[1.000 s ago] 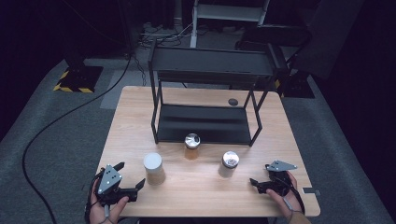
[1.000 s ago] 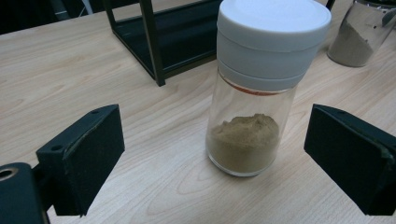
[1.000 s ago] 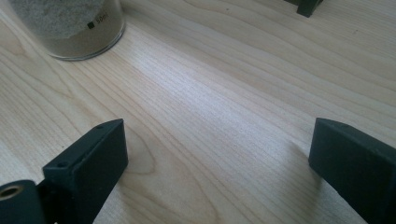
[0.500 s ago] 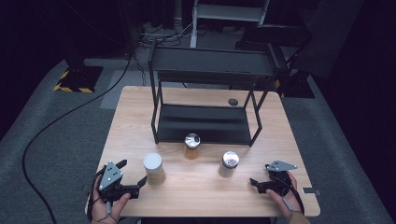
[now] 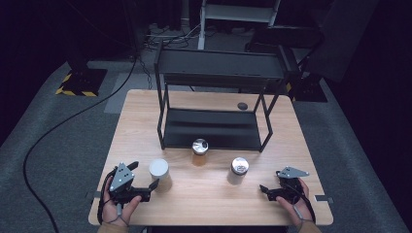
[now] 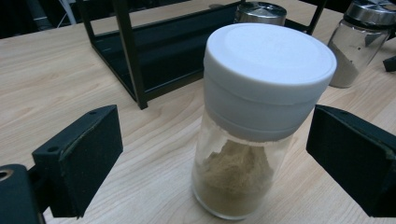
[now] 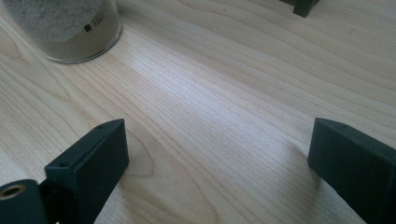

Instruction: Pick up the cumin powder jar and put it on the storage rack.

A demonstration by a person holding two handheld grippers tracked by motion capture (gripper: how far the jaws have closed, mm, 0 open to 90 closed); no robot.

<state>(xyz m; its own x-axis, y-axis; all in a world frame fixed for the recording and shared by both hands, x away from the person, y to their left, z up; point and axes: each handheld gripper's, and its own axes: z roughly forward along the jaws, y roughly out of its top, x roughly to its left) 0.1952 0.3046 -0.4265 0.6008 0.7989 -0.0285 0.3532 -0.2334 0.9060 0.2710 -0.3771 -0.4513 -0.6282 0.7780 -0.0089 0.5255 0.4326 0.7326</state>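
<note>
A glass jar with a white lid (image 5: 159, 170), holding tan powder, stands at the front left of the wooden table (image 5: 204, 204). My left gripper (image 5: 144, 176) is open just left of it. In the left gripper view the white-lid jar (image 6: 261, 121) stands between the two jaws, which do not touch it. Two jars with metal lids stand further right, one (image 5: 199, 148) at the rack's front edge and one (image 5: 239, 167) nearer my right gripper (image 5: 270, 182). That gripper is open and low over bare wood, with the nearer jar's base (image 7: 65, 28) ahead to its left.
A black two-tier metal rack (image 5: 218, 97) takes up the back half of the table. A small dark round disc (image 5: 242, 106) lies behind it. Cables run over the grey floor at the left (image 5: 58, 131).
My left gripper has crept forward and right, closer around the white-lid jar. The right gripper and the jars have stayed where they were.
</note>
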